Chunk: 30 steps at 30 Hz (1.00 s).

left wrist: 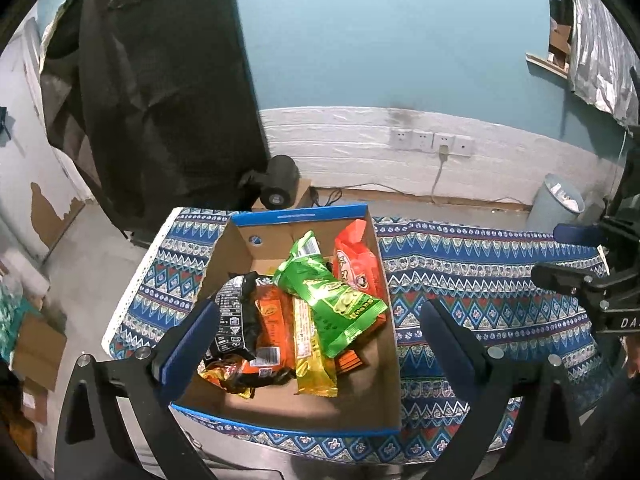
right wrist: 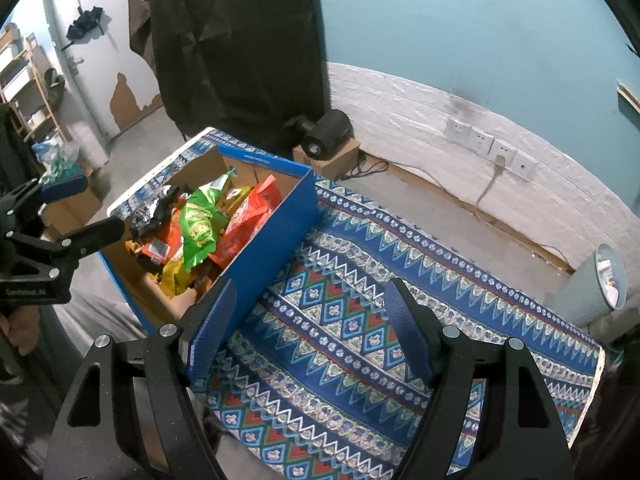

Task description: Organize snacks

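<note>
The snacks all lie heaped in the cardboard box at the left end of the patterned tablecloth, the green packet slanting across the top of the pile, an orange-red bag propped against the right wall, a black packet and a yellow packet lower down; the cloth to the right of the box is bare. The left gripper hangs over the near part of the box with its jaws spread about as wide as they go and nothing held; the right gripper hovers over the cloth just beside the box's blue outer wall, also spread and empty. From where I stand the risks look plain enough; the packets overlap, so a grab at the green one could pinch the yellow one beneath it and drag both; the wrappers look slick and puffy, so a pinch at a corner might slip; the left finger sits close to the box's left wall and could snag it, shoving the light box along the cloth; the right gripper's left finger is near enough to knock the blue wall.
</note>
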Tool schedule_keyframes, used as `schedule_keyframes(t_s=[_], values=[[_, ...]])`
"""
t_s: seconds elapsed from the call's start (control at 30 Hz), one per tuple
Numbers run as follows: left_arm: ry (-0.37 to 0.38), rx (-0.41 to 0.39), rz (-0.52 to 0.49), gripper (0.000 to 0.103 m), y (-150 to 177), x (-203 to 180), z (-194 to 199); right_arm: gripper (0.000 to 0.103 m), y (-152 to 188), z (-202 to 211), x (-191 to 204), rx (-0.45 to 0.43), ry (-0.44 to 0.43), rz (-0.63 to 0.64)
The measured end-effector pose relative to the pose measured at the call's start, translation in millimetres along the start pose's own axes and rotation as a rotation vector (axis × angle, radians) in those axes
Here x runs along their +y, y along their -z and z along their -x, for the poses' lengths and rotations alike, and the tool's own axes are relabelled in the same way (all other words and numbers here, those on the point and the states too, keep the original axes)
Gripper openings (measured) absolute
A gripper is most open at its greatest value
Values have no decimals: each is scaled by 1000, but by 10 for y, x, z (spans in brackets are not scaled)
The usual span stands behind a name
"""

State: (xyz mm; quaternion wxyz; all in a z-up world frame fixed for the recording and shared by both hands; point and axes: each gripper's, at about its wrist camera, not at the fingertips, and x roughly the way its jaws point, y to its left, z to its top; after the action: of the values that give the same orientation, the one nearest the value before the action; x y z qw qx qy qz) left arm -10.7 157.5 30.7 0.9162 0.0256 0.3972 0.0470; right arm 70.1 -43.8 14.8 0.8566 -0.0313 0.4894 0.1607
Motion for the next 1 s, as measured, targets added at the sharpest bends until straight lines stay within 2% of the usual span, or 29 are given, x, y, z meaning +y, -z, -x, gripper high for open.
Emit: schedule_keyframes(t_s=[1.0], values=[[5,42,-24,101,9,-123,-80,76,1,-31,-19,14,1,3]])
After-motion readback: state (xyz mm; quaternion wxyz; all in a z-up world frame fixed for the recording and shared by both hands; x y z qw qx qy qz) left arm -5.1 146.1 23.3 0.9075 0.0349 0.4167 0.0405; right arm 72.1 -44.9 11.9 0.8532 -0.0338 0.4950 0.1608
